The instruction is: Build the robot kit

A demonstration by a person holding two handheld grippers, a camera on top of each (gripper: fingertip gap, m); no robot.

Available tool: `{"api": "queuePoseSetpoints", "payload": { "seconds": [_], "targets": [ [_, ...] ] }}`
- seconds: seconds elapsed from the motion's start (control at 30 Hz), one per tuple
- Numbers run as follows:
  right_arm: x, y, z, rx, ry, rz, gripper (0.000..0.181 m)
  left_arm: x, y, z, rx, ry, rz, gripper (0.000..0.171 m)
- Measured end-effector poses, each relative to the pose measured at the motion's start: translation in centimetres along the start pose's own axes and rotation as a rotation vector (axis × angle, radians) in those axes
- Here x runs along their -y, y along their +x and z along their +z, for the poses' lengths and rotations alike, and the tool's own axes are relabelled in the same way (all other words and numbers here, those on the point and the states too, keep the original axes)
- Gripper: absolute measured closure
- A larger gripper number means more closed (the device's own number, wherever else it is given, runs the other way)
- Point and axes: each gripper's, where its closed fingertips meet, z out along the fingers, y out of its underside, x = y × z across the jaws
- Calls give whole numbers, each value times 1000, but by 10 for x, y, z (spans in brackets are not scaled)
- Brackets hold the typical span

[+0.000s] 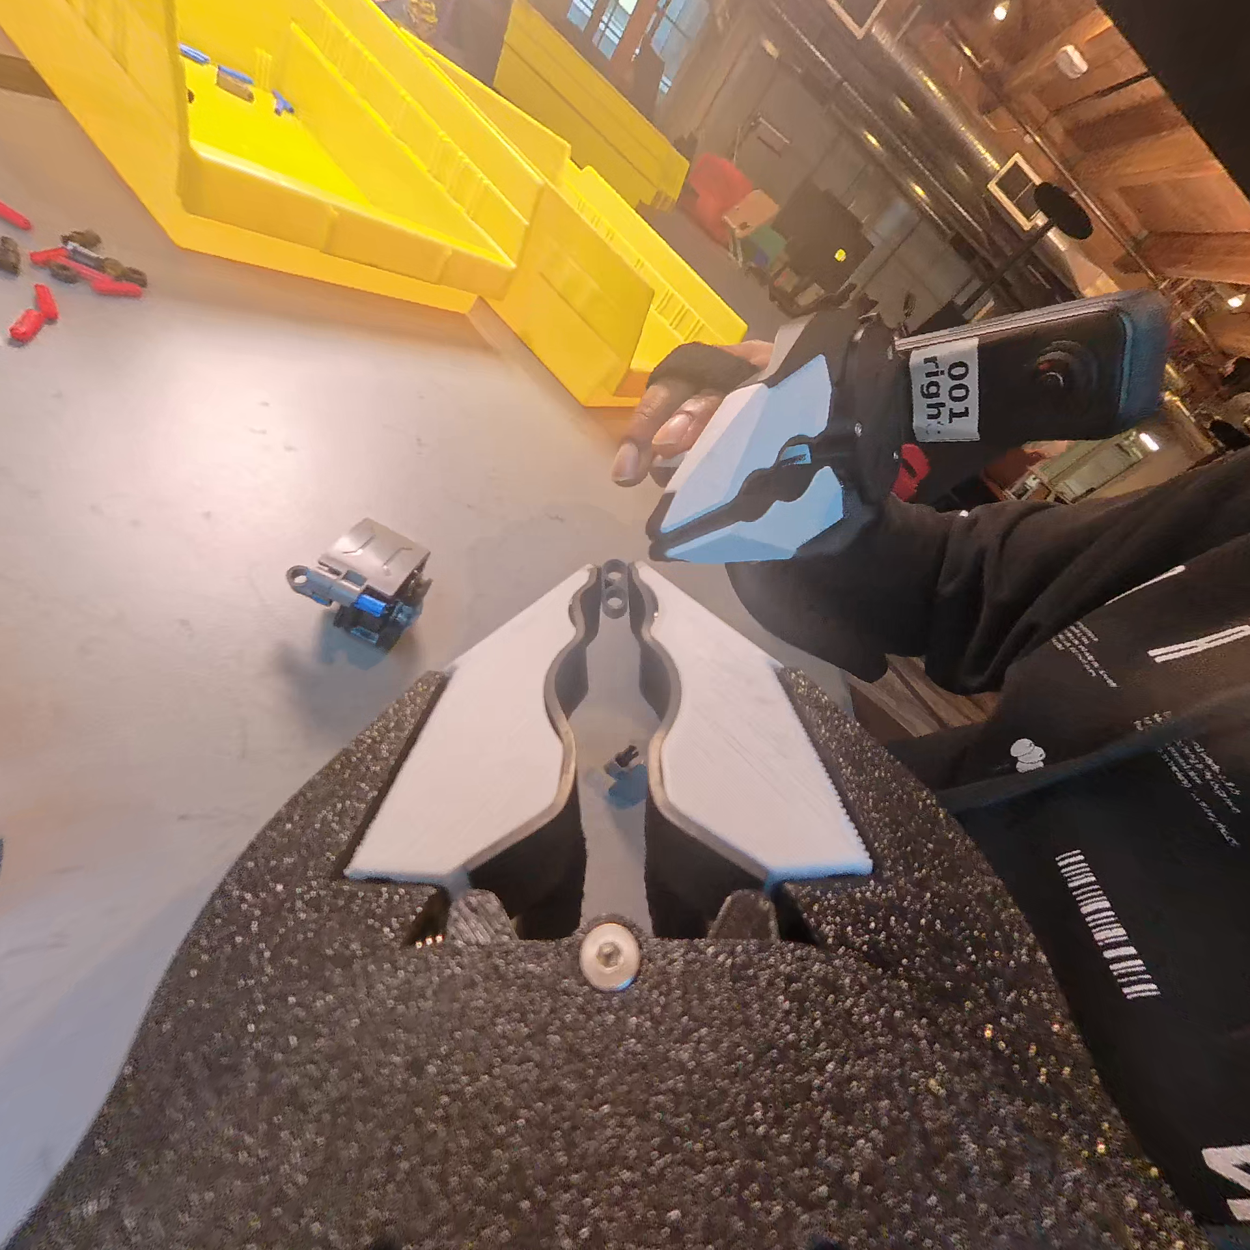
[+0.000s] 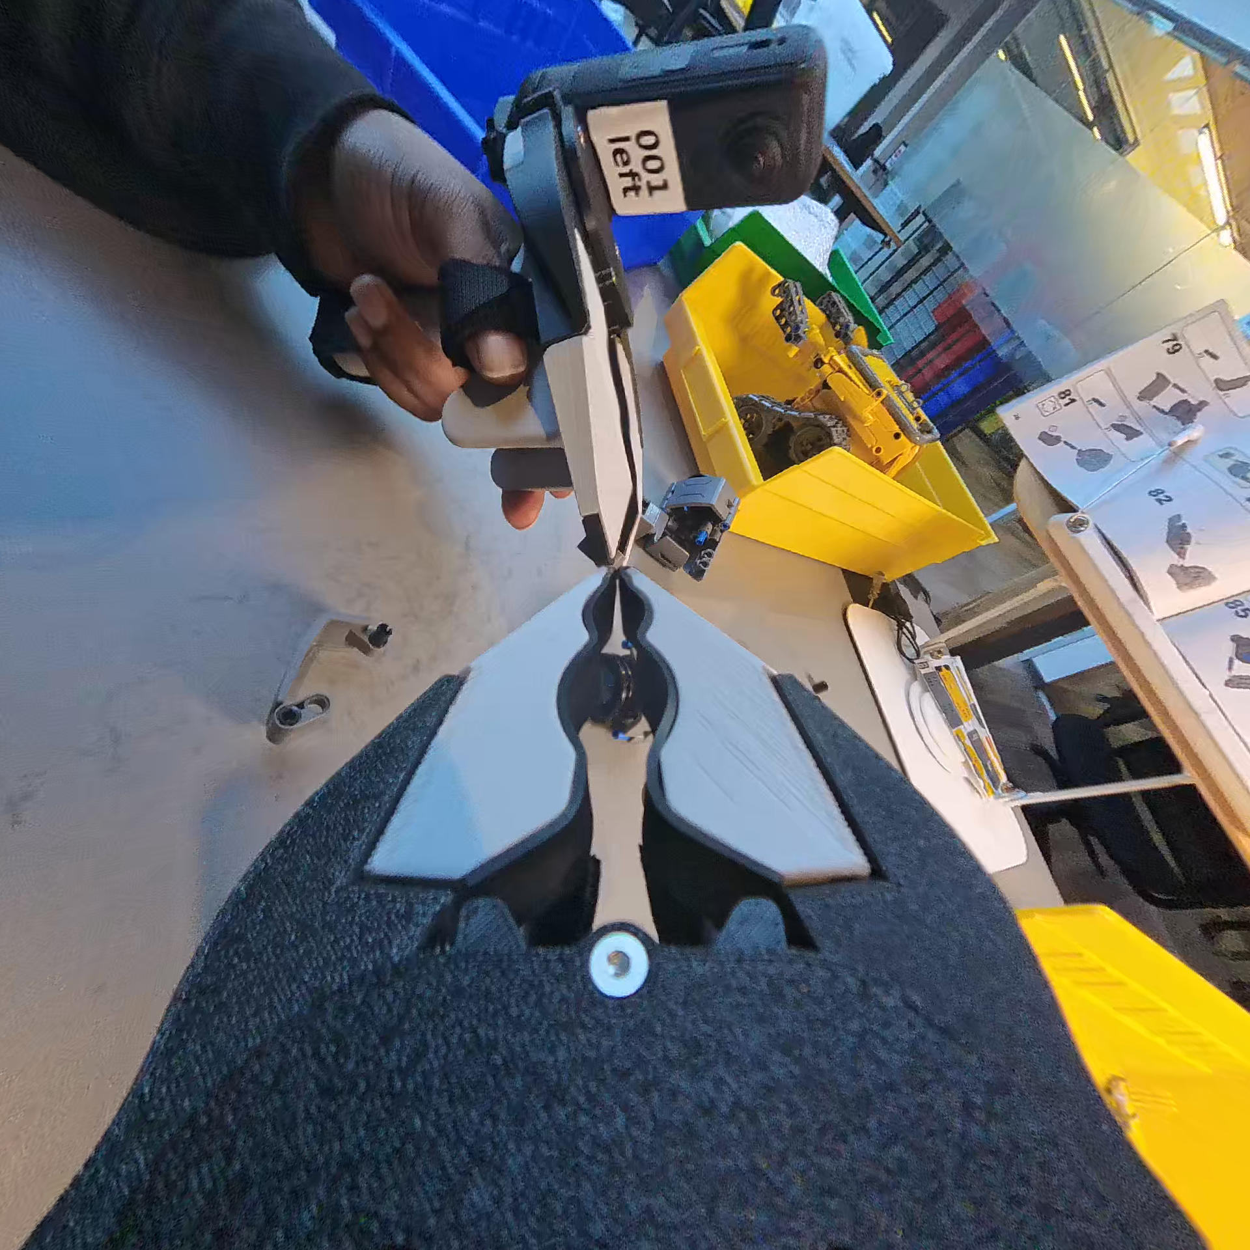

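My left gripper [image 1: 614, 575] is shut on a small dark grey beam with round holes [image 1: 614, 590], pinched upright between its fingertips above the grey table [image 1: 203, 473]. My right gripper [image 1: 659, 548] hovers just right of that beam with its jaws shut; I cannot see it touching the beam. In the right wrist view my right gripper [image 2: 617, 575] is shut, tip to tip with the left gripper [image 2: 612, 551] coming down from above. A small grey, black and blue assembly [image 1: 368, 585] lies on the table left of the left gripper; it also shows in the right wrist view [image 2: 690, 521].
Yellow bins [image 1: 338, 169] stand at the back, with red and black small parts [image 1: 67, 270] at far left. A yellow bin holding a yellow model [image 2: 832, 419], an open instruction booklet [image 2: 1150, 473], a blue bin [image 2: 460, 67] and a loose grey angled beam [image 2: 304, 676] show in the right wrist view. Less than 4 cm separates the two grippers' tips.
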Motion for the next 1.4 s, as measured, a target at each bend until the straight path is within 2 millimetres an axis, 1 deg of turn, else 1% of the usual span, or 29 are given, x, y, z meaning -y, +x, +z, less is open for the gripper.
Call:
{"api": "queuePoseSetpoints", "payload": {
  "seconds": [0.13,0.23,0.33,0.4,0.67,1.03,1.17,1.4],
  "targets": [
    [2,1,-1,15,23,58,168,4,3,-2,-36,18,-29,164],
    [5,-2,3,8,27,43,165,4,11,-1,-82,25,-54,164],
    [7,-6,7,7,26,33,165,3,14,2,-100,22,-57,165],
    [5,-5,9,-4,17,32,168,3,16,2,-118,27,-75,164],
    [7,-6,6,20,51,60,172,2,20,0,-170,20,-105,164],
    [0,-15,6,69,18,29,172,-11,17,1,-114,-82,-11,164],
    [-3,-14,8,54,3,28,172,-12,13,1,-63,-87,21,164],
    [-11,-19,13,74,-34,41,173,-20,4,2,8,-142,88,164]
  ]
}}
